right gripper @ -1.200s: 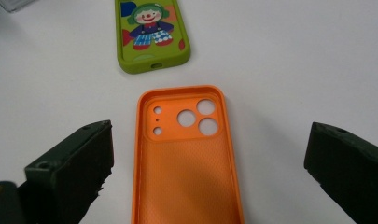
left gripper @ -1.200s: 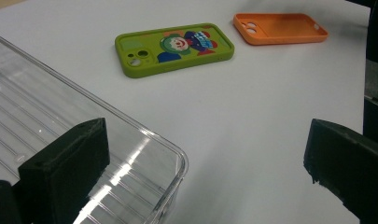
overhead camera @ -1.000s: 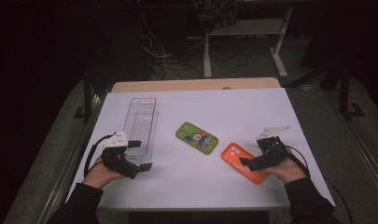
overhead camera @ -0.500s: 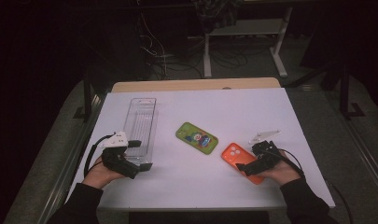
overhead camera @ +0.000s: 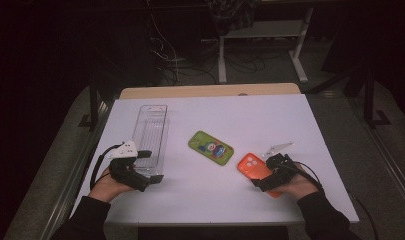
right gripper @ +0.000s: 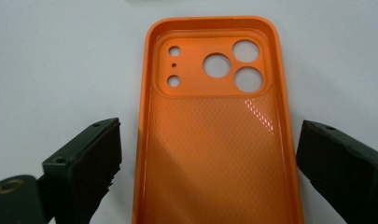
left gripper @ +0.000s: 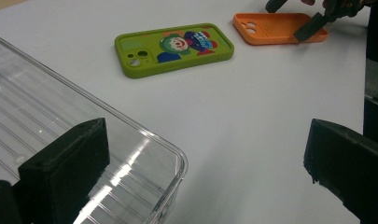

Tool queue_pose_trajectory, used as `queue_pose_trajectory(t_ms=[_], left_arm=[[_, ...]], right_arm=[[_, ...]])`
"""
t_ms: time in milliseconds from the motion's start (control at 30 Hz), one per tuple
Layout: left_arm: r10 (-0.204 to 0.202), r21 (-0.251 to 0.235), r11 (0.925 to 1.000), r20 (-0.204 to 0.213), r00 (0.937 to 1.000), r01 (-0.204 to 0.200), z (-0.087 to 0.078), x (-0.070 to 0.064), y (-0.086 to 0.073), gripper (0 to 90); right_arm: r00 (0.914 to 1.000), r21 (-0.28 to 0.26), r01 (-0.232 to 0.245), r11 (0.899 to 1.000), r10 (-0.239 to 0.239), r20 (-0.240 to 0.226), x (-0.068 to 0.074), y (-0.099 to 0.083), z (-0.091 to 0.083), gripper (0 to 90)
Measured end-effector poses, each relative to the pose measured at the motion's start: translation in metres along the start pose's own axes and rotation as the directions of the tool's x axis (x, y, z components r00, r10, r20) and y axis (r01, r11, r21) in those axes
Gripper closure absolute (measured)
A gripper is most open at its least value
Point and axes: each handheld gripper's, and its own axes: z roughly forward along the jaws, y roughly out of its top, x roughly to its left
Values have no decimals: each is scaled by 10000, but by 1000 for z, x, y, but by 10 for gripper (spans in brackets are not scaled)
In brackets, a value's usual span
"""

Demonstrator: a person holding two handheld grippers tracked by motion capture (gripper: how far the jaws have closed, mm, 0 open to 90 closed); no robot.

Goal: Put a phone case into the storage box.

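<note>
The orange phone case (right gripper: 214,135) lay hollow side up on the white table (overhead camera: 300,120), near its right front, between the spread jaws of the right gripper (right gripper: 210,158). It was judged light, flexible and thin-walled, best pinched across its long side rims. The left gripper (left gripper: 200,172) was held apart beside the clear tray (overhead camera: 151,137), in which nothing was seen. The green phone case (overhead camera: 210,145) lay between.

A white table (overhead camera: 205,107) stands in a dark room, with loose cables (overhead camera: 190,65) and a metal stand (overhead camera: 262,37) on the floor behind.
</note>
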Motion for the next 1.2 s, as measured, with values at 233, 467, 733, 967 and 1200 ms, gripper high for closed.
queue_pose_trajectory(t_ms=[233,467,733,967,1200], left_arm=[[-2,17,10000,-7,10000,2,0,0,0,0],[-4,13,10000,-11,10000,4,0,0,0,0],[27,8,10000,-13,10000,-27,0,0,0,0],[2,0,10000,-17,10000,-2,0,1,1,0],[58,48,10000,73,10000,-58,-1,1,8,0]], right_arm=[[10000,182,64,9998,-64,-10,1,-1,3,68],[9986,366,404,9985,-417,339,3,-1,4,121],[9982,372,463,9982,-477,363,3,-2,4,148],[9997,253,223,9994,-224,16,2,-1,2,151],[9987,-69,359,9993,-361,-369,-1,9,-10,151]])
